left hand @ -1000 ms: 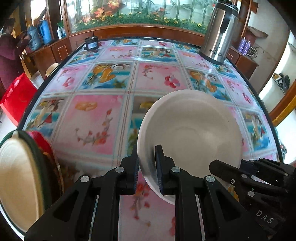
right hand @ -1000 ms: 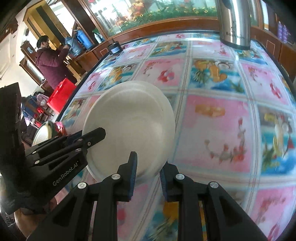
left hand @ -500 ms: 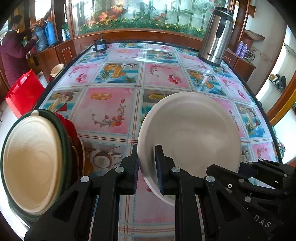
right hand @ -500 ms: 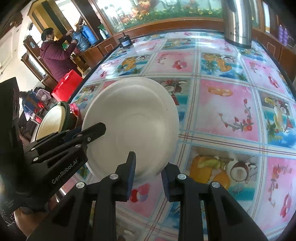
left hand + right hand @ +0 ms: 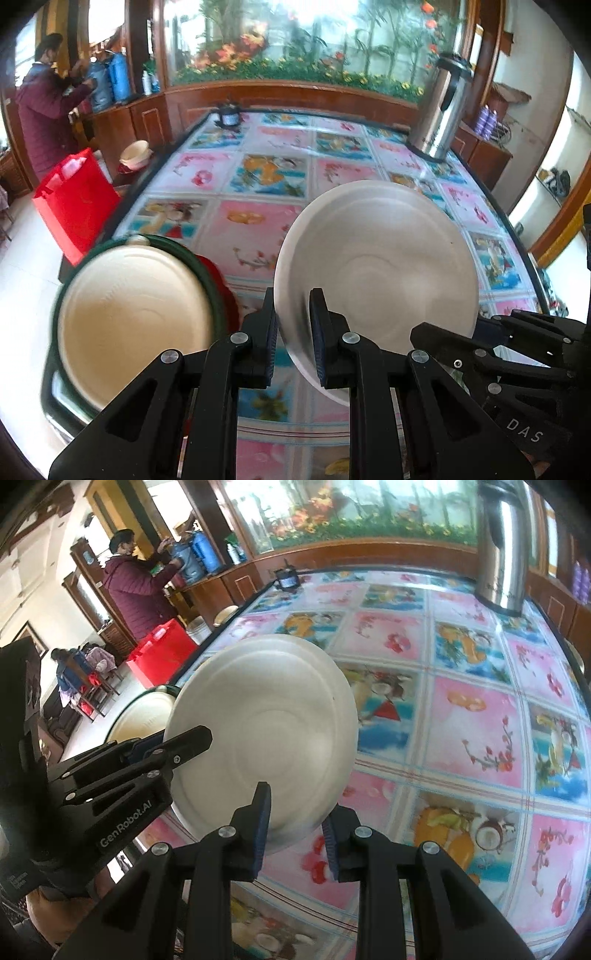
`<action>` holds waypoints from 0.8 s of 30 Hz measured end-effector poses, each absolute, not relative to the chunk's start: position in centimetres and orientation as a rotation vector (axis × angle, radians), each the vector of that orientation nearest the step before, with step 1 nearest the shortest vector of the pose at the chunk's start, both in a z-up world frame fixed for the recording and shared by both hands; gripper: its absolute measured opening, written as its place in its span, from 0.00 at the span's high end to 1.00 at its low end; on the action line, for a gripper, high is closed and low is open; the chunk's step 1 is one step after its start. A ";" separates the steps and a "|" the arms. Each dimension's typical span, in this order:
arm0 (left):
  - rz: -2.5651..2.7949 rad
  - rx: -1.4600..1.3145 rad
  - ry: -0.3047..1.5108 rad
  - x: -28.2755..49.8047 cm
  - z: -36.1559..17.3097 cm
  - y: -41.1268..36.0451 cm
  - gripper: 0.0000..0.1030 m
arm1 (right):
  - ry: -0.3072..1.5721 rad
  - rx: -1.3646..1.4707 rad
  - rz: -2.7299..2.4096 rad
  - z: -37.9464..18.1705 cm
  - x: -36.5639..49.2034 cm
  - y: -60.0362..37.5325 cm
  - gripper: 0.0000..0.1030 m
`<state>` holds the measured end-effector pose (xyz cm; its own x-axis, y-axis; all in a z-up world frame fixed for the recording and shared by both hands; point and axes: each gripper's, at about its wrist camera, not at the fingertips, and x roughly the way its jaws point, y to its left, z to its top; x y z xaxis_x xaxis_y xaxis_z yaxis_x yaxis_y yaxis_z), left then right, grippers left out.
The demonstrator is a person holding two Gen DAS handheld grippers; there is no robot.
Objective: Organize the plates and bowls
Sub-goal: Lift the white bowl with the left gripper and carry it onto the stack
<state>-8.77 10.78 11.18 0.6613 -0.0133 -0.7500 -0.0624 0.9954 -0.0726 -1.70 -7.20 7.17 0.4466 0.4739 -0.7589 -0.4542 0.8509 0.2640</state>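
Observation:
A white plate (image 5: 384, 266) is held tilted above the table, and it also shows in the right wrist view (image 5: 266, 734). My left gripper (image 5: 293, 332) is shut on its near left rim. My right gripper (image 5: 295, 823) is shut on its near right rim; its body shows in the left wrist view (image 5: 517, 358). At the left stand several upright dishes in a rack: a cream plate (image 5: 136, 321) in front, a green-rimmed one and a red one (image 5: 225, 291) behind. The cream plate also shows in the right wrist view (image 5: 142, 720).
The table (image 5: 258, 229) has a glossy fruit-and-flower cloth. A steel thermos (image 5: 439, 110) stands at the back right, a small dark jar (image 5: 229, 114) at the back left. A red bag (image 5: 74, 206) and a person (image 5: 44, 99) are off the table's left side.
Both grippers have drawn back and up with the white plate between them. The rack of upright dishes has come further into view at the left.

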 end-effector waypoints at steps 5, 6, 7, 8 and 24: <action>0.081 -0.109 0.816 -9.7 12.7 13.8 0.84 | 0.928 -0.015 0.630 8.3 -1.5 -4.2 0.73; 0.091 -0.110 0.814 -9.8 12.7 14.3 0.84 | 0.927 -0.021 0.642 8.4 -1.5 -3.6 0.73; 0.105 -0.111 0.813 -10.0 12.8 15.0 0.84 | 0.927 -0.027 0.654 8.5 -1.4 -2.9 0.73; 0.112 -0.114 0.813 -10.1 12.8 15.4 0.84 | 0.927 -0.033 0.666 8.5 -1.3 -2.3 0.73; 0.228 -0.140 0.847 -12.1 11.2 23.3 0.84 | 0.964 -0.129 0.792 7.4 -1.2 6.4 0.69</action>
